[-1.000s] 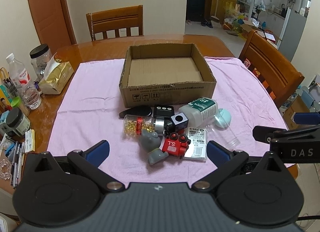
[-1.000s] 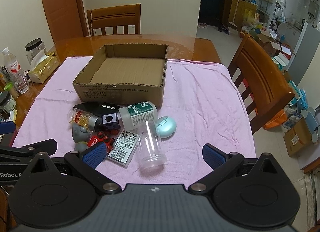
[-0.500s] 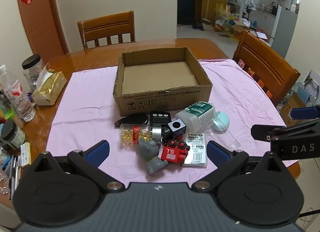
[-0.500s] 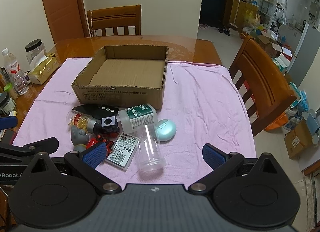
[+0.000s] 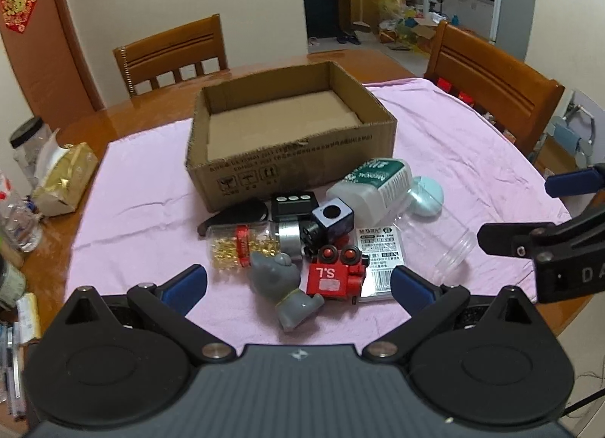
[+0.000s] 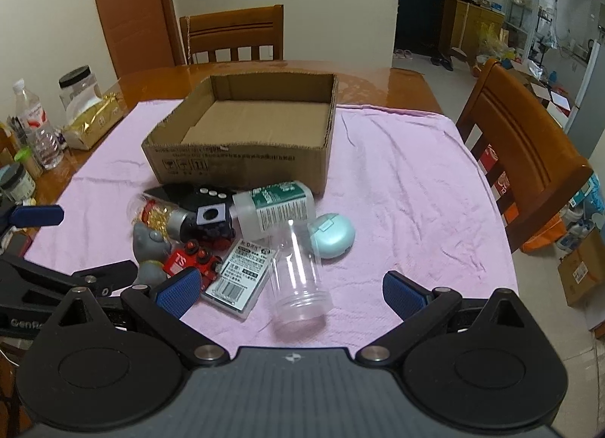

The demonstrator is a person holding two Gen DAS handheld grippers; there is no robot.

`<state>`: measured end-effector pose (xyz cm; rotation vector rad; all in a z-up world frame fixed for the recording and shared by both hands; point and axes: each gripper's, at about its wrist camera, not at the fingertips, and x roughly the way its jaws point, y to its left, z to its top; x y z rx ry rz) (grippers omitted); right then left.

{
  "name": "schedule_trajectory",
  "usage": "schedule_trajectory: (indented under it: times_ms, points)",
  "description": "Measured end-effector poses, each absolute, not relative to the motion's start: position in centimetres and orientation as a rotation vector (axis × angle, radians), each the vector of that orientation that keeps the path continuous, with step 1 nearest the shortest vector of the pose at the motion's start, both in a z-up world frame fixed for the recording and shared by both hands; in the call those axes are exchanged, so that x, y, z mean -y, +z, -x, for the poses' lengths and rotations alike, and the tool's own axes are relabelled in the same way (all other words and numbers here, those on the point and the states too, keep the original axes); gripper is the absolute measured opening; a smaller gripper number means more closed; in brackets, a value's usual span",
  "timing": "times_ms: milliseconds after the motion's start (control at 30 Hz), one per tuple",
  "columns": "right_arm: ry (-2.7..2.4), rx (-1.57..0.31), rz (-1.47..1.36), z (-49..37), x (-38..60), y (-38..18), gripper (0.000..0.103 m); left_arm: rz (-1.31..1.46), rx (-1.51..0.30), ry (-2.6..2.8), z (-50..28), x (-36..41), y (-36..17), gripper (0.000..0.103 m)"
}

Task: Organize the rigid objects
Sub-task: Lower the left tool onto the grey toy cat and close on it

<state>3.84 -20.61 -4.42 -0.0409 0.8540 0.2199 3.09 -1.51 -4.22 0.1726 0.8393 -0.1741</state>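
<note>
- Both my jaws stand wide apart and hold nothing: my left gripper hangs over the near edge of the pile, my right gripper just above the clear jar.
- Left wrist view: the cardboard box on the pink cloth has nothing inside, only its bare floor. In front of it lie a bottle of gold beads, a white bottle with green label, a red toy train and a grey figure, all touching.
- Right wrist view: the clear jar lies on its side, empty, its mouth toward me, touching a mint case and a barcode packet. This view shows the jar fully; the left view shows it only partly.
</note>
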Motion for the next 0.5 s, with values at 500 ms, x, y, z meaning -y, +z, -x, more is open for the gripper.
schedule_trajectory:
  times_ms: [500]
  points:
    - [0.181,-0.946,0.008,-5.1,20.5,-8.1,0.103,-0.158,-0.862,-0.297,-8.5,-0.1,-8.8,0.102]
